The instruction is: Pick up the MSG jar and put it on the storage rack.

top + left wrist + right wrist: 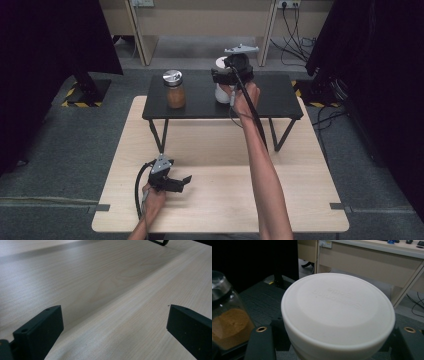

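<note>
Wooden table (220,200): pale, broad, nearest the person; a strip of it is bare between the left gripper's jaws in the left gripper view.
Black shelf (200,102): a low dark stand on thin legs, set on the far part of the wooden table.
White container (220,93): stands on the black shelf, right of its middle; in the right gripper view its round white lid (338,308) has raised lettering, too faint to read.
Glass jar (175,89): upright on the shelf, well left of the white container, metal cap on top, brown powder inside; it shows at the left edge of the right gripper view (227,320).
Right gripper (231,75): reached out over the shelf, clenched on the white container, one black jaw against each side just under the lid.
Left gripper (182,181): low on the near left of the wooden table, jaws spread wide and released, nothing between them; whether it rests on the wood is probably so, though hard to judge.
</note>
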`<state>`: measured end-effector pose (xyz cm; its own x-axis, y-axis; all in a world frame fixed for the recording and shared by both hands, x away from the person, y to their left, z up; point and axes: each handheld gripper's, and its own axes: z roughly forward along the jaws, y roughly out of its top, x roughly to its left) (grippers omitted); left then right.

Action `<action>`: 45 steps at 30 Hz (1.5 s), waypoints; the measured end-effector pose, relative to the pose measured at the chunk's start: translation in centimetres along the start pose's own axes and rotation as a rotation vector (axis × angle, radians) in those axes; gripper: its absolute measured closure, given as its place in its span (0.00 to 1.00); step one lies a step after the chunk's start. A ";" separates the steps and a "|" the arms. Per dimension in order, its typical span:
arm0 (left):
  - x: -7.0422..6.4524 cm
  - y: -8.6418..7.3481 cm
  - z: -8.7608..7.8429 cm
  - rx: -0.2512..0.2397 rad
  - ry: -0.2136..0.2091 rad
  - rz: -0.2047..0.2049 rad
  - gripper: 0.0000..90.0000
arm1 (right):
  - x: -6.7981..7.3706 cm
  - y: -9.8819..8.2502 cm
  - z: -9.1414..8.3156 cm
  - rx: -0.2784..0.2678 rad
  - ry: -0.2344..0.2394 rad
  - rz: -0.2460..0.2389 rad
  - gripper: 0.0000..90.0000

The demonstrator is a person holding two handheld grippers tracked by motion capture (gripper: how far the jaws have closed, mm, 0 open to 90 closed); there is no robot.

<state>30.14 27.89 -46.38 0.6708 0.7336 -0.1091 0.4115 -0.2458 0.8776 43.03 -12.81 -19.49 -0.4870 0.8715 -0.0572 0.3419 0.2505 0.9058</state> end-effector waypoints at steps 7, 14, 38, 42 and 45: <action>-0.1 0.0 0.0 0.002 0.002 0.001 0.00 | -0.6 -1.0 0.0 -0.034 0.011 0.026 0.38; -0.1 0.0 0.0 0.001 0.002 -0.001 0.00 | -0.7 -1.0 0.0 -0.034 0.013 0.029 0.37; -0.2 0.1 0.1 0.005 0.005 -0.002 0.00 | -4.1 -4.2 -4.3 -0.086 0.182 -0.018 0.00; -0.2 0.1 0.1 0.006 0.006 0.000 0.00 | -5.4 -5.9 -6.0 -0.116 0.246 -0.031 0.00; -0.2 0.1 0.1 0.006 0.007 0.000 0.00 | -6.3 -7.6 -7.3 -0.137 0.276 -0.040 0.00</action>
<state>30.08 27.65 -46.30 0.6669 0.7376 -0.1056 0.4148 -0.2498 0.8750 37.65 -23.27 -22.95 -0.7040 0.7101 0.0050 0.2152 0.2067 0.9545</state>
